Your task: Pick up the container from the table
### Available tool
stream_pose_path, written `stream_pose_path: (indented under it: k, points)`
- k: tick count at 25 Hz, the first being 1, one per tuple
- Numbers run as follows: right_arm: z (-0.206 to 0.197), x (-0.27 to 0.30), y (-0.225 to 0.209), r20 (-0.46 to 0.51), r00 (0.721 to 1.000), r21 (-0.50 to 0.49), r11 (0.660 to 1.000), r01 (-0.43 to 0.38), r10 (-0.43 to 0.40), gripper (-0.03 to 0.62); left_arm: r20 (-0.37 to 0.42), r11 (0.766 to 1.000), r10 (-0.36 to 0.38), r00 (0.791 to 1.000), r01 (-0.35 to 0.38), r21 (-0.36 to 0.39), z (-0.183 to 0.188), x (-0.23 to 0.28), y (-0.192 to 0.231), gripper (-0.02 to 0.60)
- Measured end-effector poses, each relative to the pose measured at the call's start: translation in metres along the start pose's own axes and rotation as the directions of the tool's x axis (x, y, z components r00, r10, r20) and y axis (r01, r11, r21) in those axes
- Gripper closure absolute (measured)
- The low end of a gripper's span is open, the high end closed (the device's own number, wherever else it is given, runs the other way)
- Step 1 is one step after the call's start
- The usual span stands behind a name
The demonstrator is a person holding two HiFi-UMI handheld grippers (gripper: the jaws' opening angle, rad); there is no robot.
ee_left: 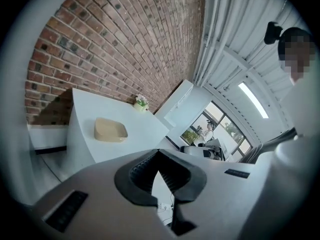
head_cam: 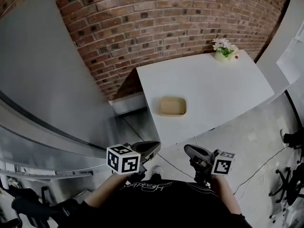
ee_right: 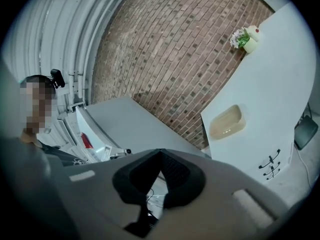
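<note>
Container [head_cam: 172, 106] nr table [head_cam: 213, 80] near-left corner; L tongs [head_cam: 147, 147], R tongs [head_cam: 190, 151] closed, off table.

Looks like a loft-style office or studio: bare brick wall [head_cam: 156, 23], white table [head_cam: 223, 87] with a little flower pot [head_cam: 224, 49], concrete floor [head_cam: 256, 137], black office chairs [head_cam: 289, 177], big windows [ee_left: 222, 128], strip light [ee_left: 252, 100] overhead.

table [ee_right: 280, 69] corner cut off, flowers [ee_left: 141, 101] tiny

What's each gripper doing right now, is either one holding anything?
Left gripper: closed, holding nothing.
Right gripper: closed, holding nothing.
</note>
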State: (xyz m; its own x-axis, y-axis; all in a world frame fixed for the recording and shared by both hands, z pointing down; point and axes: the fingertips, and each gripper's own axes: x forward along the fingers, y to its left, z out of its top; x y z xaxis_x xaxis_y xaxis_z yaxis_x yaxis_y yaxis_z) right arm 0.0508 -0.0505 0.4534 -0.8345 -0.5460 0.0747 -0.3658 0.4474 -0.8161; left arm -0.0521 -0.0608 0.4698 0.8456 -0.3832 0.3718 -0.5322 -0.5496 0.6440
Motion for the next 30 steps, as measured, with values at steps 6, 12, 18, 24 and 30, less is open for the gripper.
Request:
stream_pose_path:
  k: [6,12,18,24,30]
  points:
    - [0.023,0.031,-0.031,-0.003,0.999,0.022,0.999,0.048,-0.048,0.589,-0.033,1.0,-0.002,0.999,0.001,-0.03,0.019,0.018,0.038,0.578]
    - [0.051,0.051,-0.039,0.023,0.998,-0.032,0.997,0.066,-0.065,0.589,-0.046,1.0,-0.012,0.999,0.011,-0.018,0.037,0.027,0.057,0.578]
    - [0.06,0.046,-0.046,0.063,0.993,-0.042,0.994,0.101,-0.098,0.589,-0.038,1.0,-0.014,0.999,0.014,-0.003,0.044,0.028,0.059,0.577]
    - [0.068,0.037,-0.07,0.086,0.988,-0.03,0.991,0.129,-0.126,0.588,-0.026,0.999,0.024,0.999,-0.025,-0.041,0.048,0.032,0.082,0.577]
    - [0.089,0.039,-0.102,0.072,0.983,0.015,0.986,0.165,-0.166,0.588,-0.019,0.997,0.052,0.998,-0.053,-0.061,0.068,0.047,0.091,0.578]
